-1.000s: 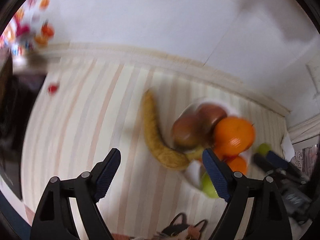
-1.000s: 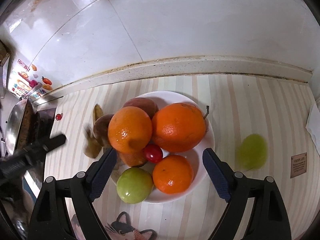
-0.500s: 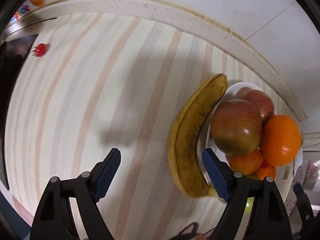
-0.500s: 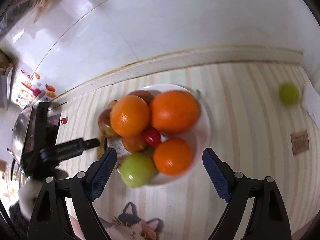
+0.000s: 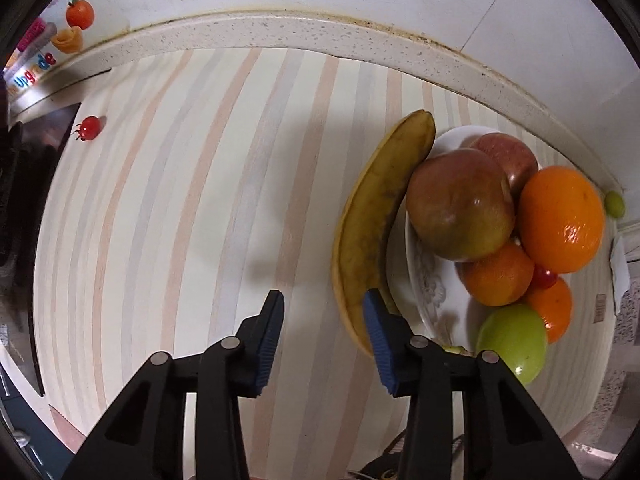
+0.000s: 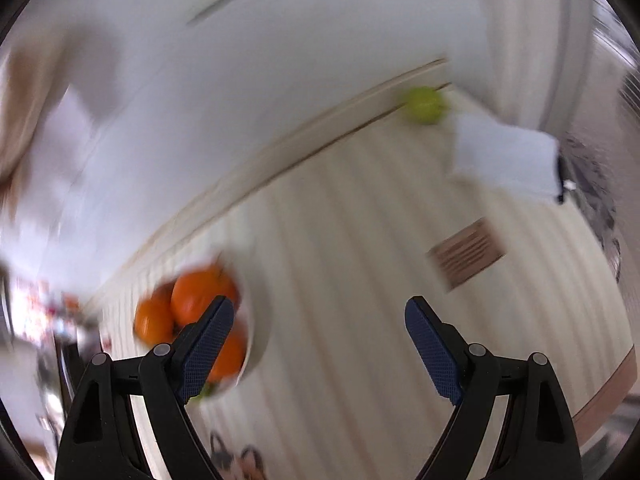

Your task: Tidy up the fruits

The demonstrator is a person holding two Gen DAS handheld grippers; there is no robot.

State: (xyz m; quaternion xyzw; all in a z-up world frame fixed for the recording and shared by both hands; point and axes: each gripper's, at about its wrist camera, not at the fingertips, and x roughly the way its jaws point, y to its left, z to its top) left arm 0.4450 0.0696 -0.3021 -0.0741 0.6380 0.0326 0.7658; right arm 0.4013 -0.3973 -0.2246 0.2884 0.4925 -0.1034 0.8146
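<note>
Left wrist view: the left gripper [image 5: 323, 307] hovers half-closed and empty over the striped bench [image 5: 180, 200]. Its right pad sits at the banana [image 5: 376, 216], which leans on the plate [image 5: 430, 280] rim at 3 o'clock beside apples and oranges. A cherry tomato [image 5: 89, 128] lies apart at 10 o'clock. Nudging the banana could topple the pile.

Right wrist view: blurred; the right gripper [image 6: 320, 330] is wide open and empty. A stray green fruit [image 6: 425, 105] at 1 o'clock could roll if clipped.
</note>
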